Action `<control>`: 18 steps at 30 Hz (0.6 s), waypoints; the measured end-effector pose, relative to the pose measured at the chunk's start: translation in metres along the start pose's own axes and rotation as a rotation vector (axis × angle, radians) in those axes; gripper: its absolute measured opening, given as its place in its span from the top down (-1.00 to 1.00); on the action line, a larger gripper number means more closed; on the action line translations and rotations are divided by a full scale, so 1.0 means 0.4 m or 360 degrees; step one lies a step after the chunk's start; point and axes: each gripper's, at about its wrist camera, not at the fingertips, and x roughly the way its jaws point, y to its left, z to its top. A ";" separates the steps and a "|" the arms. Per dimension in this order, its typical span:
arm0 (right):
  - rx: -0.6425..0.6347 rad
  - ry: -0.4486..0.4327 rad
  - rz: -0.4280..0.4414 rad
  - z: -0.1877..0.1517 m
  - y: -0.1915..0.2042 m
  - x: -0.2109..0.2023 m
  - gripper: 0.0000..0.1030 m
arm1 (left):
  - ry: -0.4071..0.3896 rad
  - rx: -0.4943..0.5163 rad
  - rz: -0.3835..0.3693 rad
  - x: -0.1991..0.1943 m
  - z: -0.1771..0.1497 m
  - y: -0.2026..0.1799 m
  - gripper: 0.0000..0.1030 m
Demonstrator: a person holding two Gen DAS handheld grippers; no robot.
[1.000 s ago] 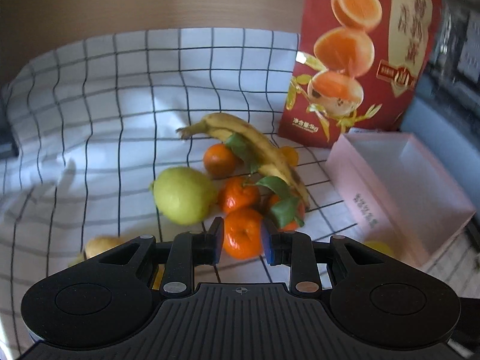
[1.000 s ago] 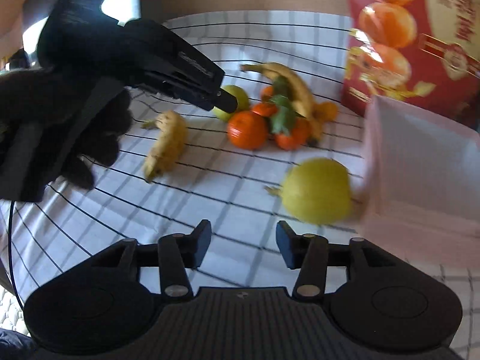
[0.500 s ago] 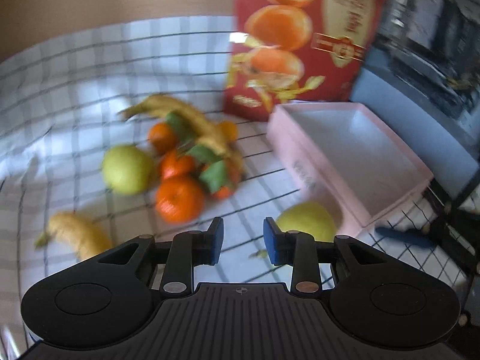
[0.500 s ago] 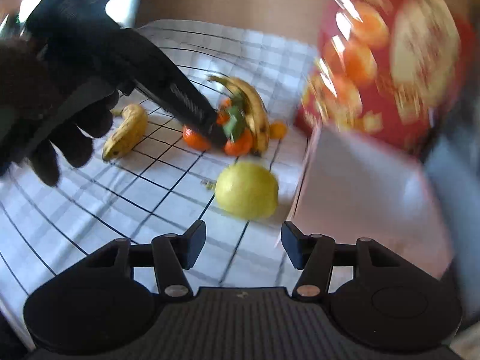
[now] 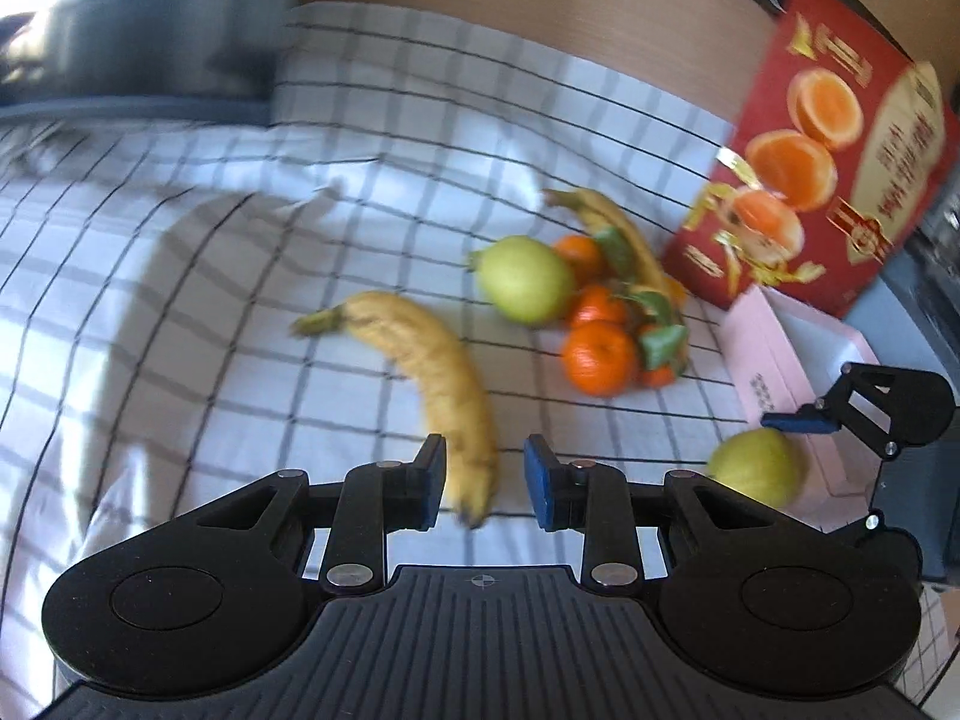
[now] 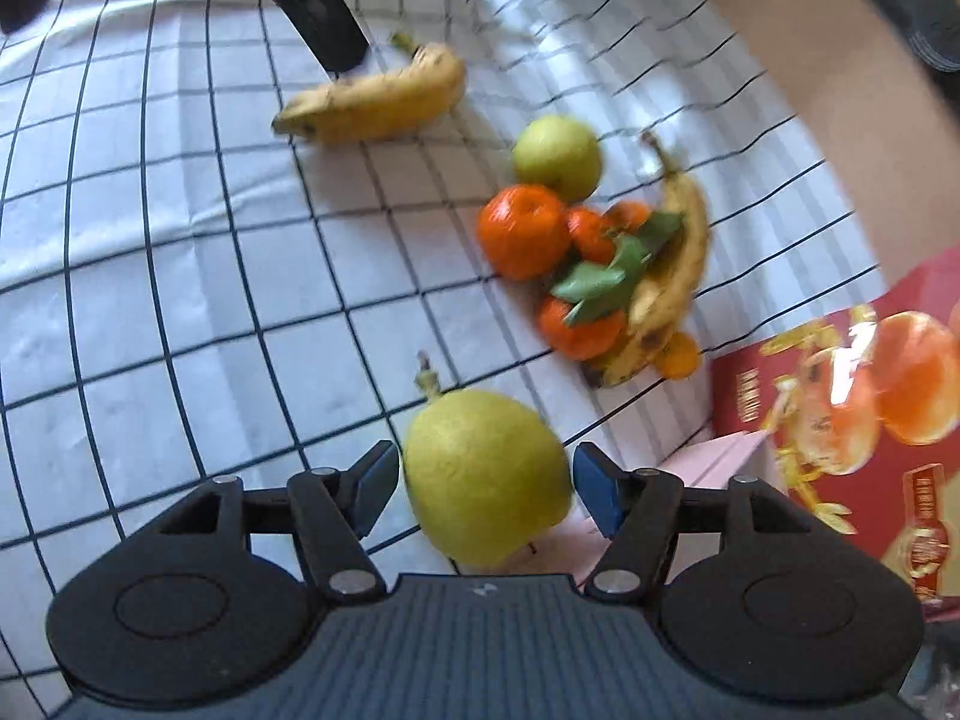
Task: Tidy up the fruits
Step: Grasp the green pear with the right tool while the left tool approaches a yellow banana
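left wrist view: the left gripper (image 5: 483, 483) has its jaws parted and closing lately, straddling the tip of a loose yellow banana (image 5: 431, 372) on the white checked cloth (image 5: 180, 300), pads not pressing. right wrist view: the right gripper (image 6: 485, 489), jaws lately widening, brackets a yellow-green pear (image 6: 487, 474) ungripped, beside the pale pink tray (image 6: 717, 450).

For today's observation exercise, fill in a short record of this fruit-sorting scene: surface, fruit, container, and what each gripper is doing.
surface: white cloth with a dark grid
loose fruit: yellow banana, apart from the pile
pile: orange tangerines, second banana, green pear
container: pink tray, beside red printed box
left gripper: open, banana tip between its pads
right gripper: jaws just opening around yellow-green pear
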 end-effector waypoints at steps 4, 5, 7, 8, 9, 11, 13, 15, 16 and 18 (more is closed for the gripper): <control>-0.0024 0.0072 0.0092 0.022 -0.015 0.021 -0.30 | 0.0011 -0.0081 0.0049 -0.005 -0.015 0.048 0.36; 0.0009 0.0091 0.0114 0.029 -0.023 0.028 -0.23 | 0.0014 -0.0087 0.0055 -0.006 -0.018 0.053 0.36; 0.0087 0.0133 0.0136 0.038 -0.035 0.034 -0.22 | 0.0019 -0.0097 0.0058 -0.009 -0.022 0.060 0.36; 0.0110 0.0144 0.0136 0.039 -0.038 0.035 -0.22 | 0.0021 -0.0103 0.0056 -0.011 -0.022 0.061 0.36; 0.0141 0.0147 0.0126 0.036 -0.038 0.032 -0.22 | 0.0022 -0.0106 0.0055 -0.011 -0.022 0.059 0.36; 0.0270 0.0116 0.0120 0.029 -0.049 0.017 -0.22 | 0.0023 -0.0101 0.0050 -0.012 -0.024 0.055 0.36; 0.0482 0.0033 0.0199 0.010 -0.066 -0.022 -0.22 | 0.0027 -0.0086 0.0051 -0.012 -0.027 0.047 0.36; 0.0765 -0.0095 0.0315 -0.017 -0.077 -0.061 -0.22 | 0.0033 -0.0074 0.0044 -0.010 -0.029 0.035 0.36; 0.0874 -0.0150 0.0371 -0.029 -0.075 -0.075 -0.22 | 0.0033 -0.0067 0.0039 -0.009 -0.030 0.029 0.36; 0.1098 -0.0298 0.0484 -0.063 -0.053 -0.096 -0.22 | 0.0032 -0.0043 0.0036 -0.010 -0.030 0.012 0.36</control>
